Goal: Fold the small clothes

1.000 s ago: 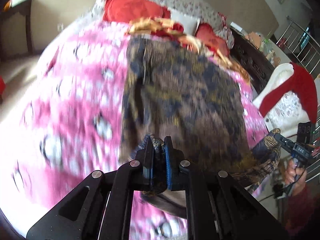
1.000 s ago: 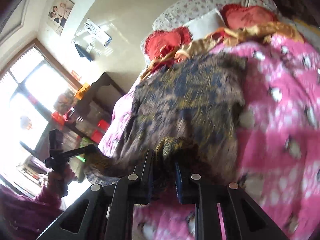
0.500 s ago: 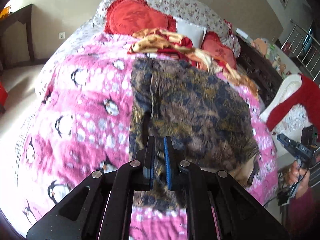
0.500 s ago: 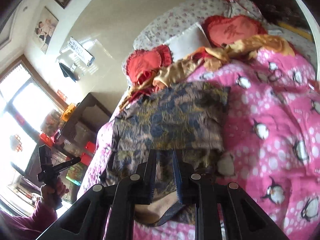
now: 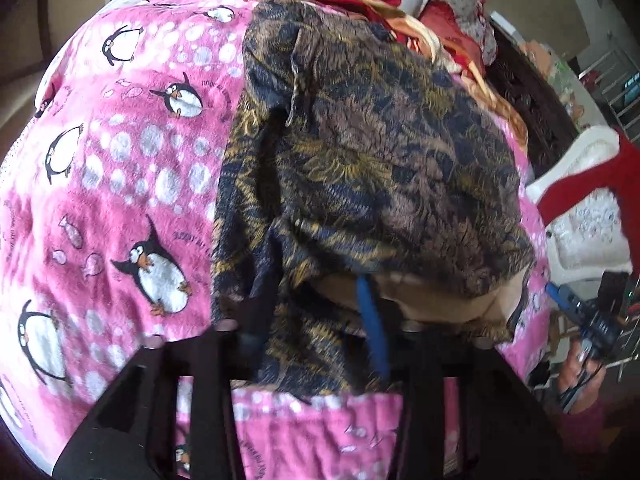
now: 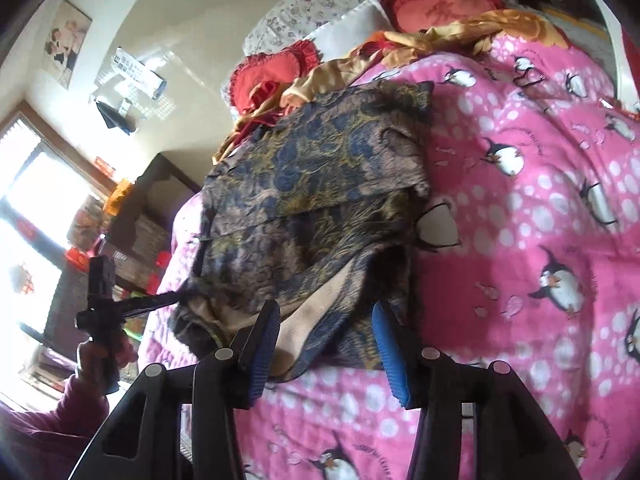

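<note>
The patterned garment [image 5: 372, 152], a dark blue, brown and gold printed cloth, lies on the bed, resting on the pink penguin blanket [image 5: 120, 184]. In the right wrist view the garment [image 6: 320, 200] shows one layer folded over another, with a straight folded edge running across its middle and a pale tan lining exposed at the near hem.

The left hand-held gripper [image 5: 320, 320] sits at the near edge of the garment with its fingers spread apart. One blue pad [image 5: 372, 328] is visible against the cloth; the other finger is dark and partly blurred at the garment's left margin. Loose fabric hangs between the two fingers, and neither is seen pressing it. From the right wrist view, the same tool [image 6: 160, 300] reaches the garment's corner from the side, held in the person's hand [image 6: 100, 356].

The right hand-held gripper [image 6: 324, 344] stands with its jaws wide apart, both ribbed blue pads [image 6: 266, 340] in plain sight, at the near hem of the garment. The hem lies in the gap between them without being pinched.

Beyond the garment, at the head of the bed, lie a crumpled gold and red cloth [image 6: 460, 32], red heart-shaped cushions [image 6: 268, 72] and a floral pillow [image 6: 320, 0]. A wall with framed pictures [image 6: 66, 44] stands behind.
</note>
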`<state>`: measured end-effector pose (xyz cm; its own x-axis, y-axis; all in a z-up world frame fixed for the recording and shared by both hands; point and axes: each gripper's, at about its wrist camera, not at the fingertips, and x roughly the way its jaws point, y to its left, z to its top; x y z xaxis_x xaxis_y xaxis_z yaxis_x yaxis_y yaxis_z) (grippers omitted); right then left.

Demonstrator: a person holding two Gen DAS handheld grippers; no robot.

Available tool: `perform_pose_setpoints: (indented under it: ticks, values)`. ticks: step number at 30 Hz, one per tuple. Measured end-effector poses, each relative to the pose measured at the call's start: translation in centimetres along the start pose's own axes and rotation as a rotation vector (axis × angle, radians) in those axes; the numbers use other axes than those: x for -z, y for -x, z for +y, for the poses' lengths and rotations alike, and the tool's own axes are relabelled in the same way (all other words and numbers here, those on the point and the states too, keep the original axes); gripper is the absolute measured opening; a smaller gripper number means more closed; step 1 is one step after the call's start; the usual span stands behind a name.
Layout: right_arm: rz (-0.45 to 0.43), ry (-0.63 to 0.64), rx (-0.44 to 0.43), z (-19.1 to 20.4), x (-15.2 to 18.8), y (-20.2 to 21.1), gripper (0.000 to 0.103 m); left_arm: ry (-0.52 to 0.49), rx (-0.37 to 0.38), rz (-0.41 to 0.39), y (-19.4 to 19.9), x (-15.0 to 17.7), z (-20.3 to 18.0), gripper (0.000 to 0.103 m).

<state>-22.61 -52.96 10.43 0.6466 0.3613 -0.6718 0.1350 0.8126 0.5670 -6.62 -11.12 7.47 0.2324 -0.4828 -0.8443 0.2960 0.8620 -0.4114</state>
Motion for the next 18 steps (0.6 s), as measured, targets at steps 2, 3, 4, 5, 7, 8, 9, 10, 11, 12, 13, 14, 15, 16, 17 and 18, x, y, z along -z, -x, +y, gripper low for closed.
perform_pose_setpoints:
  ticks: [2,3,4,5,7,8,9,10,11,12,13,14,15,16,17,18]
  values:
    - [-0.017,-0.035,-0.005,-0.6,-0.3,0.1,0.051,0.022,0.032,-0.019,0.0,-0.3,-0.1,0.054]
    - [-0.021,-0.049,-0.011,-0.8,-0.6,0.0,0.052,0.030,0.037,-0.018,-0.1,-0.5,-0.2,0.054]
    - [-0.023,-0.057,-0.014,-0.9,-0.9,-0.2,0.053,0.038,0.039,-0.015,-0.3,-0.6,-0.3,0.054]
    - [-0.025,-0.061,-0.010,-1.0,-1.3,-0.6,0.055,0.043,0.040,-0.010,-0.5,-0.8,-0.4,0.056]
    - [-0.022,-0.071,0.001,-1.0,-2.1,-1.7,0.056,0.039,0.039,0.013,-1.2,-0.8,-0.9,0.057]
    - [-0.017,-0.083,0.002,-1.0,-2.4,-2.3,0.056,0.034,0.033,0.023,-1.5,-0.8,-1.0,0.057]
    - [-0.010,-0.100,0.001,-1.2,-2.8,-3.1,0.056,0.028,0.028,0.029,-1.8,-0.9,-1.2,0.057]
    - [0.002,-0.118,-0.002,-1.3,-3.3,-4.0,0.056,0.023,0.023,0.031,-2.0,-0.8,-1.3,0.057]
    - [0.016,-0.130,0.006,-1.5,-3.6,-4.8,0.056,0.022,0.016,0.036,-2.3,-0.9,-1.4,0.057]
    - [0.030,-0.143,0.025,-1.7,-3.8,-5.5,0.056,0.022,0.011,0.042,-2.7,-0.9,-1.4,0.057]
    - [0.045,-0.168,0.049,-2.2,-4.1,-6.3,0.056,0.022,0.008,0.052,-3.0,-1.0,-1.4,0.057]
    - [0.051,-0.189,0.056,-2.6,-4.2,-6.8,0.056,0.023,0.011,0.060,-3.3,-1.0,-1.4,0.057]
    - [0.054,-0.218,0.062,-3.1,-4.4,-7.2,0.056,0.027,0.010,0.066,-3.5,-1.0,-1.2,0.056]
    - [0.054,-0.255,0.073,-3.6,-4.4,-7.4,0.056,0.033,0.010,0.066,-3.6,-1.0,-1.1,0.053]
    - [0.050,-0.269,0.074,-3.8,-4.3,-7.3,0.056,0.037,0.005,0.065,-3.5,-1.0,-0.9,0.048]
    - [0.045,-0.273,0.072,-3.8,-4.3,-7.1,0.056,0.038,0.003,0.066,-3.4,-0.9,-0.9,0.047]
